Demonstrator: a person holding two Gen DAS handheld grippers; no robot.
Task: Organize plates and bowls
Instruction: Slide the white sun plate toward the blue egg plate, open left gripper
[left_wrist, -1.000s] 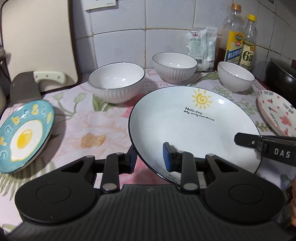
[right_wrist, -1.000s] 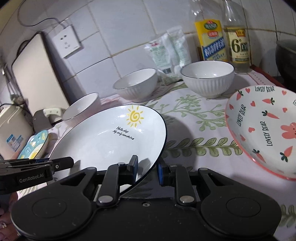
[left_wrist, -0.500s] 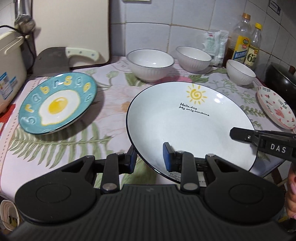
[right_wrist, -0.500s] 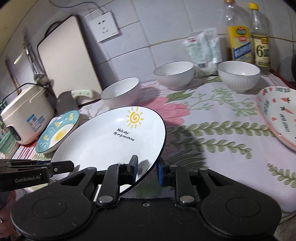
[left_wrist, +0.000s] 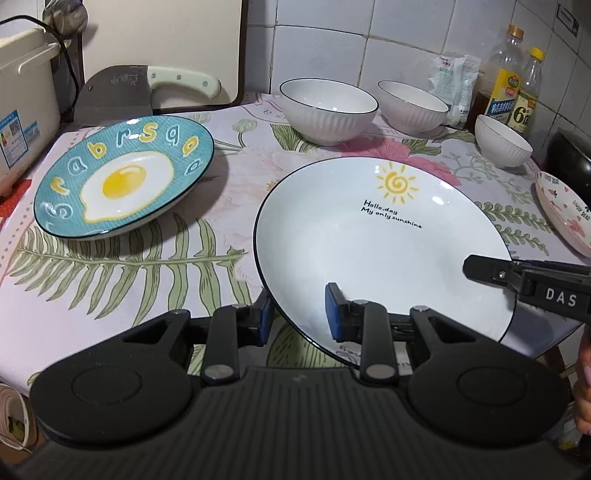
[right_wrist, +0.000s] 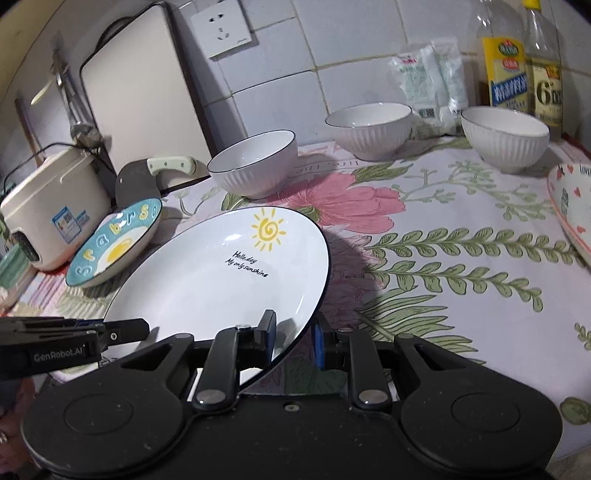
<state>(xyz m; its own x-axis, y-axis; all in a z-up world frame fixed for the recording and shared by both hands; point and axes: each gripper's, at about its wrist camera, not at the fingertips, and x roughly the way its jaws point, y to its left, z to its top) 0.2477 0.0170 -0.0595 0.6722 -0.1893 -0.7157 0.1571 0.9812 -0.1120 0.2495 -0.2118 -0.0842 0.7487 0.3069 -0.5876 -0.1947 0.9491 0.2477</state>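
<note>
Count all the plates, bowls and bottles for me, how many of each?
Plates: 3, the sun plate, egg plate, pink plate
Bowls: 3
Bottles: 2
Total: 8

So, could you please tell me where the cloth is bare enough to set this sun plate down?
Free: the fern-printed cloth in front of the egg plate, and the stretch between the sun plate and the heart plate. Crowded: the back wall, with three bowls and bottles.

three plates (left_wrist: 369, 236), three bowls (left_wrist: 328, 107), two bottles (left_wrist: 502, 92), one cleaver (left_wrist: 118, 92).
</note>
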